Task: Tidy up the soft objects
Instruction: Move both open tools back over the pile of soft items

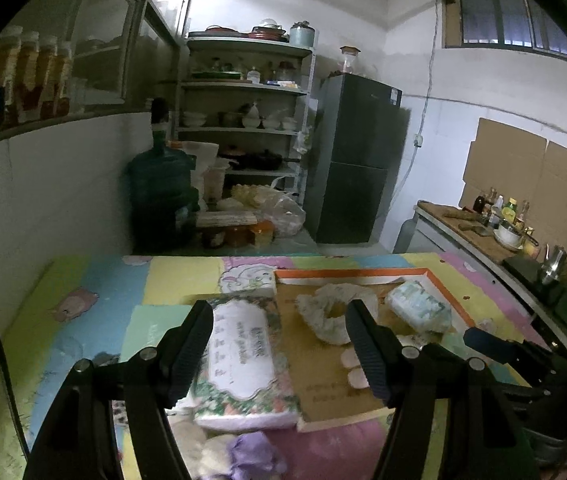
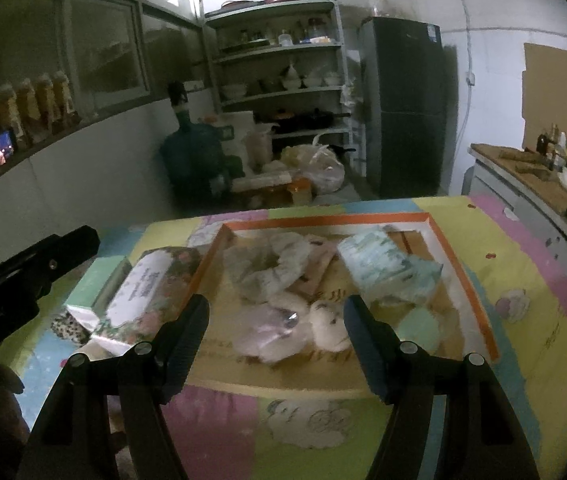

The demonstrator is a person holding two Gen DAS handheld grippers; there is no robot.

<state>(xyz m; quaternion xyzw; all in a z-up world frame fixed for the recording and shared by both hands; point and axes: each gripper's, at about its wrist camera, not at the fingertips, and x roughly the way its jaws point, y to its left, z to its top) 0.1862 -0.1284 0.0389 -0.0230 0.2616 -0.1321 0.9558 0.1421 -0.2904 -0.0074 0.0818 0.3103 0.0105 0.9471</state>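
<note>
A shallow cardboard box with an orange rim (image 1: pixel 439 284) (image 2: pixel 471 276) lies on the colourful mat. In it are a white fluffy ring (image 1: pixel 331 312) (image 2: pixel 267 268), a pale blue wrapped pack (image 1: pixel 419 304) (image 2: pixel 387 268), a white plush bear (image 2: pixel 329 328) and a pinkish soft item (image 2: pixel 267 332). A floral tissue pack (image 1: pixel 239 356) (image 2: pixel 147 288) lies left of the box. My left gripper (image 1: pixel 279 348) is open above the tissue pack and the box's left edge. My right gripper (image 2: pixel 275 340) is open above the bear, empty.
A purple soft item (image 1: pixel 255 456) lies at the mat's near edge. A leopard-print piece (image 2: pixel 69 328) lies near the tissue pack. Beyond the mat stand a water jug (image 1: pixel 159 188), bags, shelves (image 1: pixel 243 92) and a fridge (image 1: pixel 355 160). A counter with bottles (image 1: pixel 499 220) runs along the right.
</note>
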